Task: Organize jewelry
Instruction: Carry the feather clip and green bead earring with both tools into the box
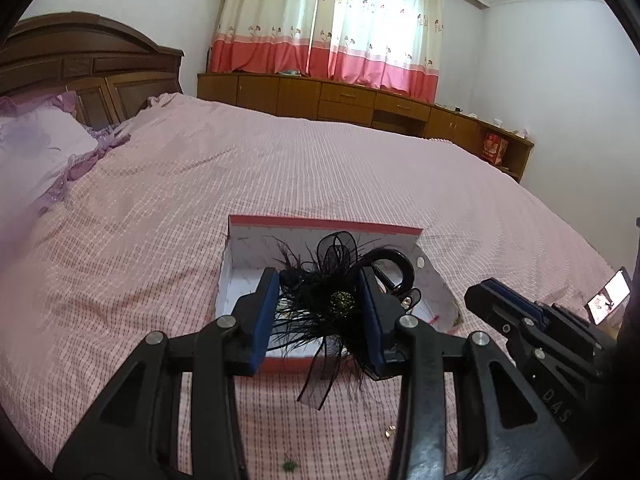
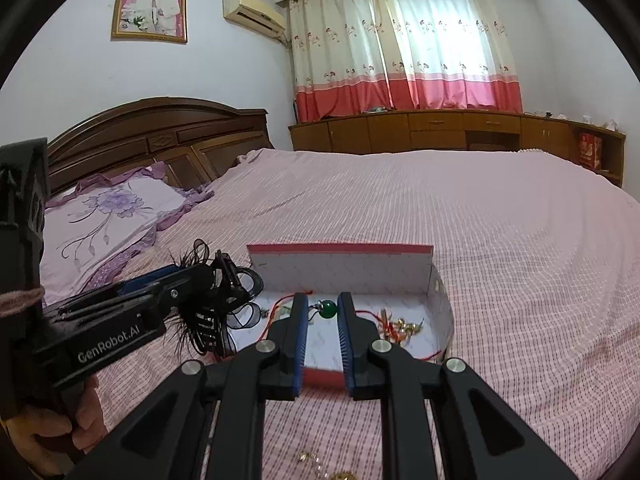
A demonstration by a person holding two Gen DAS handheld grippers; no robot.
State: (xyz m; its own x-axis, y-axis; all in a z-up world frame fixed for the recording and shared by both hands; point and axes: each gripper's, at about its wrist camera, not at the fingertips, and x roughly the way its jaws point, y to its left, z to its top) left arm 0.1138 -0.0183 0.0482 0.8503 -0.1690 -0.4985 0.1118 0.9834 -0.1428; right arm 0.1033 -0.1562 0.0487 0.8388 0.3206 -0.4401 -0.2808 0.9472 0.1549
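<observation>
Above the red-rimmed box (image 1: pixel 320 222) on the bed (image 1: pixel 280 168), the left gripper (image 1: pixel 323 304) jaws clamp a black feathered hair clip (image 1: pixel 332 280); the right gripper (image 2: pixel 322 338) jaws stand apart, empty. A green bead (image 2: pixel 329 306) on red cord and gold pieces (image 2: pixel 404 326) lie inside the box.

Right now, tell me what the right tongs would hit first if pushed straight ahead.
Probably the green bead on its red cord, lying inside the open box directly between the open right tongs; depth is uncertain.

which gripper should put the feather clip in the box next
Left. The left gripper already holds the feather clip over the box; the right gripper is empty.
</observation>
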